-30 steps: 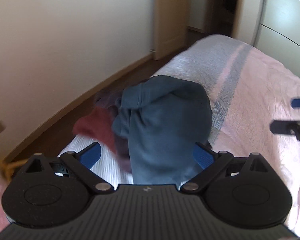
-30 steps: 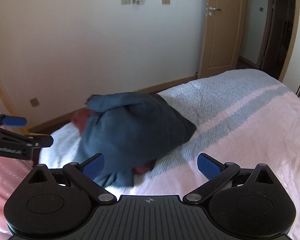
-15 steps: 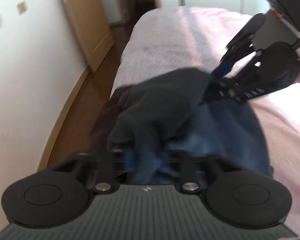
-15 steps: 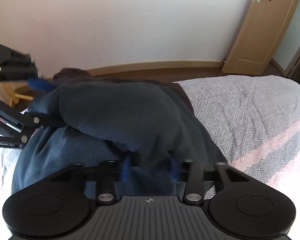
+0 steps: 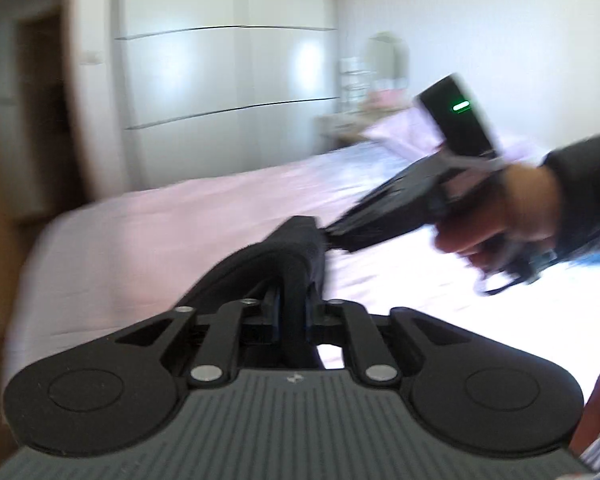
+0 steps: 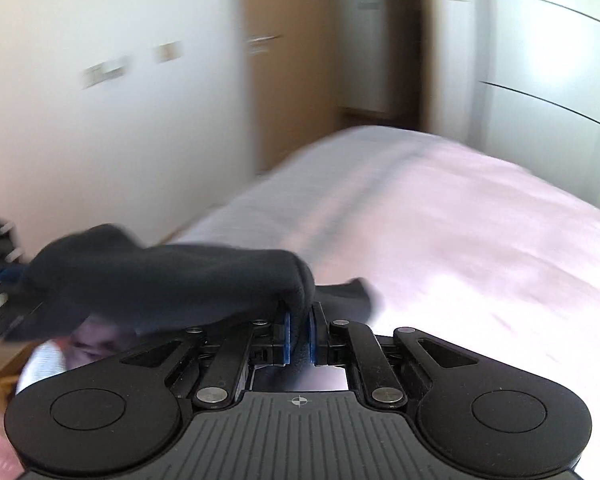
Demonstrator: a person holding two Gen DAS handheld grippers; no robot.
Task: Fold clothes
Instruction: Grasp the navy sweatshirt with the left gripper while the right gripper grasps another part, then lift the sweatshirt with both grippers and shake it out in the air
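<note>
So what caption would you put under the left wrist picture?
Left claw and right claw both grip a dark garment, stretched between them above the pink bed.

the left wrist camera sits just behind the left gripper and looks along it across the pink bed toward the white wardrobe, catching the right gripper at its right. the right wrist camera sits just behind its own fingers, facing over the same bed toward the wall and wooden door. both views are close and blurred, and share the dark garment, the bed and the wardrobe.
</note>
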